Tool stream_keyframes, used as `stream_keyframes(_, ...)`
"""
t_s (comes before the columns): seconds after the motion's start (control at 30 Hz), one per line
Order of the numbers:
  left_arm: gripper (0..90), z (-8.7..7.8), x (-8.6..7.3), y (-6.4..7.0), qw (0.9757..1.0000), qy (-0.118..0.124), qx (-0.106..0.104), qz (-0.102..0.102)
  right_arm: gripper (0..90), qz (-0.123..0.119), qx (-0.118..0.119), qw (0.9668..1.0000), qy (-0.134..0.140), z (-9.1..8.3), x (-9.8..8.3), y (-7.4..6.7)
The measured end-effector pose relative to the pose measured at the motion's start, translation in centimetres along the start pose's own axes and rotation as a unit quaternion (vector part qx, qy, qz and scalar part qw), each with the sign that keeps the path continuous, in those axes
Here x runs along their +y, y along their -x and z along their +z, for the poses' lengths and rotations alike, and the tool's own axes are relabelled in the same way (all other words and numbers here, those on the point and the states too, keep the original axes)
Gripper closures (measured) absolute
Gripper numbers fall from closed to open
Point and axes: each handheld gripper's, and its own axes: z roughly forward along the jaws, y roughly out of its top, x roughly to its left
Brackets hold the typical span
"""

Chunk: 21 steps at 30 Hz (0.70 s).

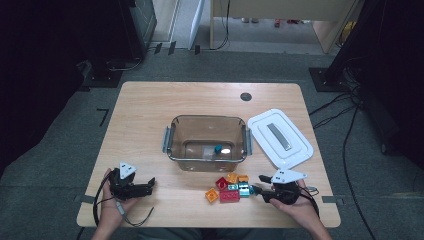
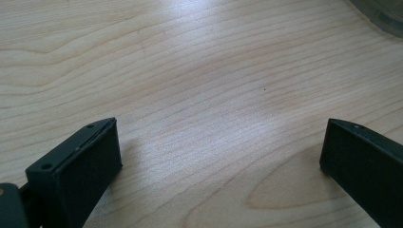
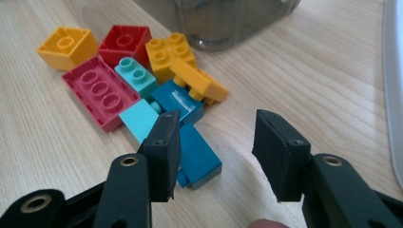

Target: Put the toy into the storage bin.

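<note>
Right gripper view: right gripper [image 3: 216, 154] jaws half-open, empty, beside dark teal block [image 3: 197, 159]; left gripper [image 1: 145, 187] jaws wide.

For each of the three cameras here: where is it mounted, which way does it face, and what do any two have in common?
High view: above the person's side, looking forward and down on the table, the clear bin, white lid, both hands and claws.
Left gripper view: rides the left claw, facing bare wood between its open jaws.
Right gripper view: rides the right claw, facing the brick pile; no brick sits between its jaws.
Shared: the brick pile and bin appear in the high and right gripper views.
</note>
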Motion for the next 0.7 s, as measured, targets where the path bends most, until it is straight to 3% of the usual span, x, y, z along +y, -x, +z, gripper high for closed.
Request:
stream_keyframes(0.5,0.0,0.0,0.0,0.0,1.0,0.0,0.0,0.0,56.1,-0.009,0.044,0.999,0.003,0.18,-0.55,-0.2)
stream_keyframes(0.7,0.0,0.0,0.0,0.0,1.0,0.0,0.0,0.0,61.2,-0.02,0.037,0.9991,-0.008,0.44,-0.79,-0.44)
